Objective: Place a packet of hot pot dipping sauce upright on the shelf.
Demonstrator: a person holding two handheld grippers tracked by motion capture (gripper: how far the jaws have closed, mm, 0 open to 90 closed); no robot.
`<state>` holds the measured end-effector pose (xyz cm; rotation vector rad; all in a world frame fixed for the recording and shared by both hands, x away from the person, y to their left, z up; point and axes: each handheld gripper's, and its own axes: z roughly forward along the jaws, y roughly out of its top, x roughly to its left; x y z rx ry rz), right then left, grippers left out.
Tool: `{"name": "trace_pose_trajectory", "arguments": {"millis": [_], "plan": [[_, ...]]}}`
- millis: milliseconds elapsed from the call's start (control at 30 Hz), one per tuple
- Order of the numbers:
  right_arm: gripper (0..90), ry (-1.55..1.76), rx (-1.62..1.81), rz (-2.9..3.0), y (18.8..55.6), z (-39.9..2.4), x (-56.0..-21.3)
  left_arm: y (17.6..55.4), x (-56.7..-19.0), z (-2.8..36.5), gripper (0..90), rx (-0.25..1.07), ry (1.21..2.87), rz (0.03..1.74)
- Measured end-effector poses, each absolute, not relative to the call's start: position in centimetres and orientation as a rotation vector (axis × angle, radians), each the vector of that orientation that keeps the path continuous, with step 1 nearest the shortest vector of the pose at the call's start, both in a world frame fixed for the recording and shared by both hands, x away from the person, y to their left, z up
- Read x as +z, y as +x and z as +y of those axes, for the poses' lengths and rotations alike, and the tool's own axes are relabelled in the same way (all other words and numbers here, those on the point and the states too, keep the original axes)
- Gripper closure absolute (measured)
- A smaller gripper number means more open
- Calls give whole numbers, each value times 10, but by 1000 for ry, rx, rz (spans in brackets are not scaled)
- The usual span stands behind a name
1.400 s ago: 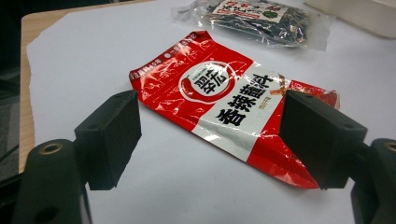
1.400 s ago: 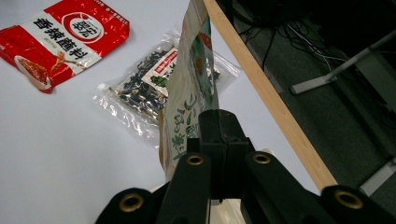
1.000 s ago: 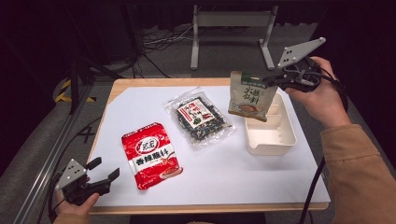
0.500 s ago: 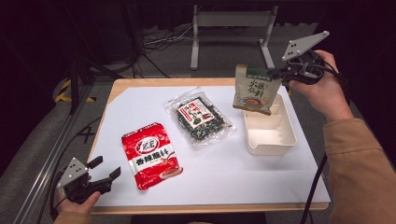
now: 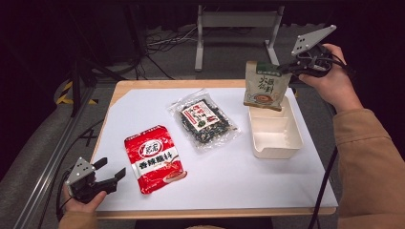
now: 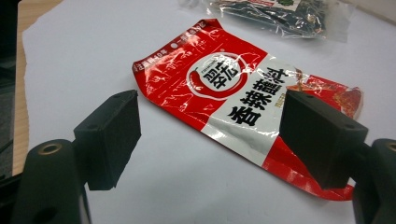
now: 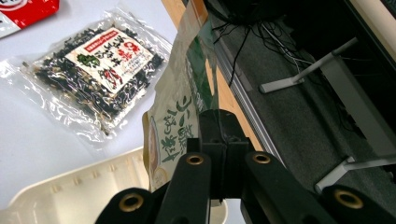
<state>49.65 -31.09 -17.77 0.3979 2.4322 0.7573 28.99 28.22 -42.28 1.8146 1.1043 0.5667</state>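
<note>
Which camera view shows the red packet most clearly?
The left gripper view: the red packet lies close ahead of the open jaws, with its label sharp. The high view shows the whole packet flat on the white sheet, but small. The right gripper view catches just a red corner.

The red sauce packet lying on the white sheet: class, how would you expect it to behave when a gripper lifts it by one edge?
The red sauce packet lies flat with crinkled, glossy film, so it will probably flop and sag rather than stay stiff. Its shiny surface suggests it may slip between pads. It looks thin, so likely light.
</note>
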Motion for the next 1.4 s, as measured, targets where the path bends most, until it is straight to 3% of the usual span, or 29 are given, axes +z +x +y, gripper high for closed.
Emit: {"name": "trace_pose_trajectory", "arguments": {"millis": [1400], "plan": [[900,452,637,2496,553,-338,-209,290,-423,273,214,625,1863,1142]]}}
